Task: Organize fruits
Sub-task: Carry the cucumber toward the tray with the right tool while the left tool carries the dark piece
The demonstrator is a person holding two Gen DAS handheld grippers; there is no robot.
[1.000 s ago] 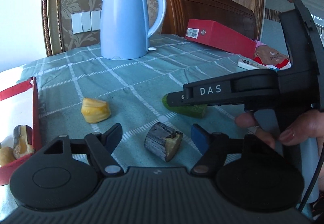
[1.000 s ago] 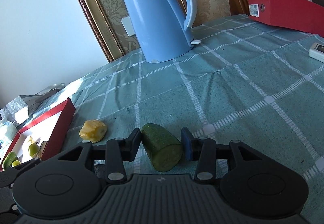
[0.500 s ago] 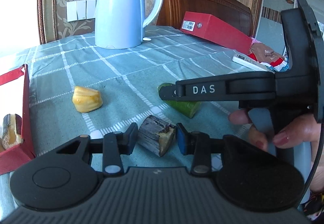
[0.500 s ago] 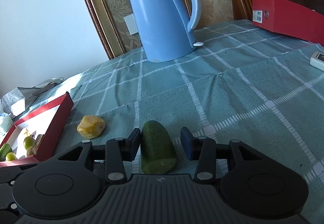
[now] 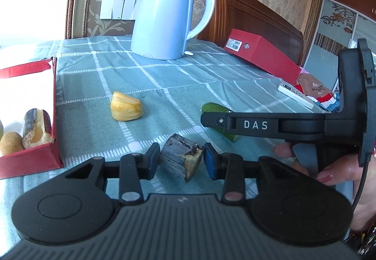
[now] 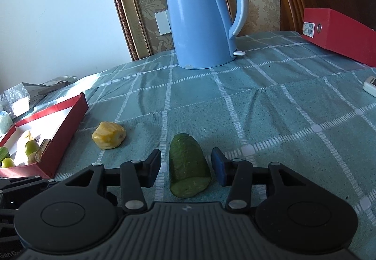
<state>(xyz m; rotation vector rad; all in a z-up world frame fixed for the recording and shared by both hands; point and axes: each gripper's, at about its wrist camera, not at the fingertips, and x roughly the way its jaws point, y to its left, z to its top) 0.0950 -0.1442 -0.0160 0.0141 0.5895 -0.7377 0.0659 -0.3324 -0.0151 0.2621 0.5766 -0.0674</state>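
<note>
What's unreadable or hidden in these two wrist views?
- Red tray: left wrist view, its left part is cut off by the frame edge and washed out by glare, so its full contents are unknown.
- Cucumber piece: left wrist view, mostly hidden behind the right gripper's black arm.
- Red box label: both views, print too small to read.
- Tray fruits: right wrist view, too small to identify.
</note>
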